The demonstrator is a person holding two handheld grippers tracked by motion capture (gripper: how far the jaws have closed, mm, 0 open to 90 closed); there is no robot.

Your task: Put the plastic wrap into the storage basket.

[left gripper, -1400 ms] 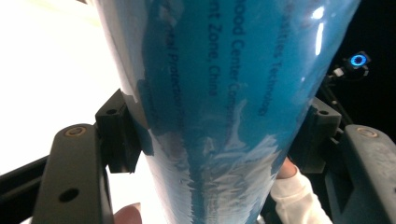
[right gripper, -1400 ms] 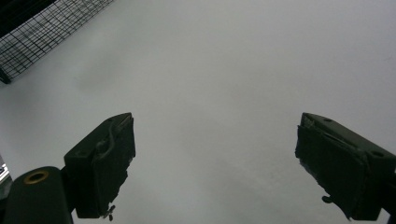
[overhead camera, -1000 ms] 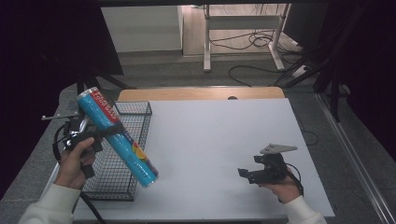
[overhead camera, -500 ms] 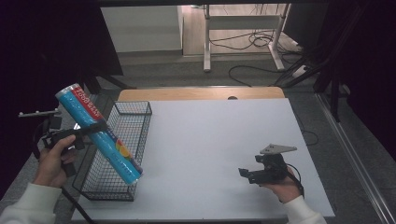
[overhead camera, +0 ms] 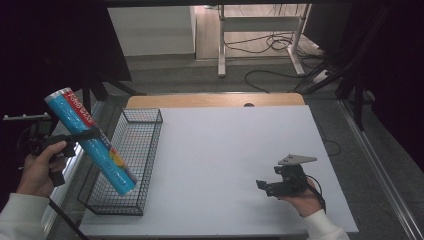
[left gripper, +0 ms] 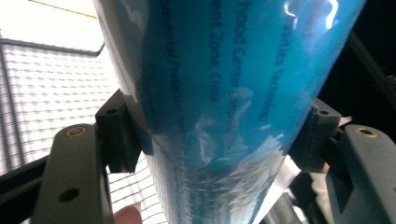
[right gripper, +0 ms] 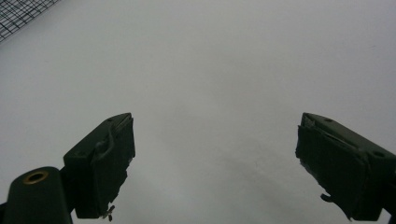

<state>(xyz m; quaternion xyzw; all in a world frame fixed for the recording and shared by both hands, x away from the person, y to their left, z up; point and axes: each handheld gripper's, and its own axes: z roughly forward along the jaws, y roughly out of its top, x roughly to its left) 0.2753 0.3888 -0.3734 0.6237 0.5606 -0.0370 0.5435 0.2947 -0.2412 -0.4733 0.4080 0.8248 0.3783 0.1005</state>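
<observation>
A long blue tube (overhead camera: 91,141), glossy and printed with dark lettering, hung tilted in the air at the left edge of the table, its capped upper end out past the table's side and its lower end over the near left corner of the wire basket (overhead camera: 145,160). The left gripper (overhead camera: 87,134) held it about the middle, and in the left gripper view the two jaws pressed against either side of the tube (left gripper: 224,112), with the basket's mesh (left gripper: 51,98) bright behind it. The person's left hand (overhead camera: 40,167) gripped the handle beside the table, a white sleeve (overhead camera: 20,217) below it. The black basket stood on the left part of the white table (overhead camera: 225,150), touching nothing else. Well apart, near the table's right front, the right hand (overhead camera: 302,200) held the right gripper (overhead camera: 260,186) low over the surface, its jaws spread wide with only bare tabletop (right gripper: 210,84) between them and a corner of the mesh (right gripper: 18,14) far off.
</observation>
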